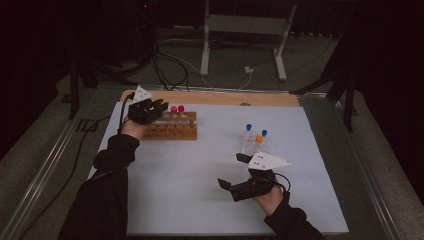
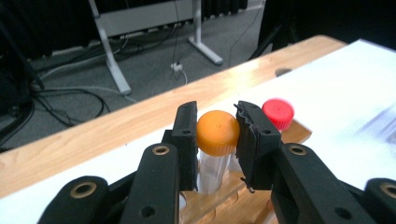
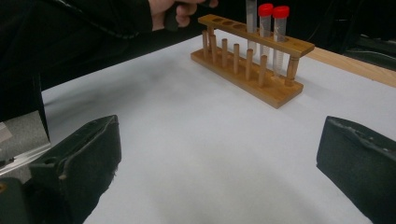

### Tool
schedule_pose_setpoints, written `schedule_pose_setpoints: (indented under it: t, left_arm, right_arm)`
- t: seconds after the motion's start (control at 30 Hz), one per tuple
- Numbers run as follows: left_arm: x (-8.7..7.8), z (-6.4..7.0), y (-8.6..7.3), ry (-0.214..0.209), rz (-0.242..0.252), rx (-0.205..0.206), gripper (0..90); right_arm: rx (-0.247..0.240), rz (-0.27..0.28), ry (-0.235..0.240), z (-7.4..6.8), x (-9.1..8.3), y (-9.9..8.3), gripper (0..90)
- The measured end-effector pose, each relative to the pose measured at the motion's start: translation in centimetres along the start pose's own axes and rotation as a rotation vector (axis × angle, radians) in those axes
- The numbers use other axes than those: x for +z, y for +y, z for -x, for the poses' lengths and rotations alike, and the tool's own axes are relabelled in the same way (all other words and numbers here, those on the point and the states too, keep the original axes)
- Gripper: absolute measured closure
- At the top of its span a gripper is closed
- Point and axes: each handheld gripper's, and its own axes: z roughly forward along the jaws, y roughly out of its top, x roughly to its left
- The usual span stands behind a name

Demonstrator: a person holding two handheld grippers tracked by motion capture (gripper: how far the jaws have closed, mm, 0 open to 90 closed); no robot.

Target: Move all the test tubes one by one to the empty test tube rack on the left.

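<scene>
At the left we have the left gripper (image 2: 217,140) pinching the orange-capped clear plastic tube (image 2: 217,133), one jaw on each side of the cap. The tube stands upright, its long axis running straight down from our jaws into a hole of the wooden tube rack (image 1: 172,131). Whether its foot is fully seated we cannot tell. Just beyond our jaws stands a red-capped tube (image 2: 278,113) in the same row of the rack, close beside the orange cap. We judge that the coming move turns on that vertical axis: any travel should run straight along the tube, clear of the red neighbour. Further right, our right gripper (image 1: 235,172) hangs with its jaws spread wide and nothing between them, over the white table sheet (image 1: 200,170), well apart from the rack, with a clear holder of blue- and orange-capped tubes (image 1: 256,140) just beyond it.
</scene>
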Motion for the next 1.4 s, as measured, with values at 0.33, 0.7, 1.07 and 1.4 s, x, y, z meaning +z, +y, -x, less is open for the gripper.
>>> schedule_pose_setpoints:
  t: [0.33,0.7,1.07,1.4]
  left_arm:
    - [1.0,-0.1,-0.7,0.005,-0.054,-0.011,71.5]
    - [0.7,-0.2,-0.6,-0.02,-0.052,-0.045,63.5]
    - [-4.3,1.9,-0.2,-0.131,0.038,-0.032,15.8]
    - [-8.3,6.6,-2.2,-0.289,0.117,0.011,2.2]
  right_arm:
    - [0.002,0.002,0.002,0.1,-0.1,0.0,0.0]
    - [0.003,0.007,-0.006,0.3,-0.3,0.1,0.0]
    - [-0.055,0.058,-0.058,1.2,-1.7,1.1,0.0]
    - [-0.013,0.094,-0.202,4.8,-4.6,1.6,0.0]
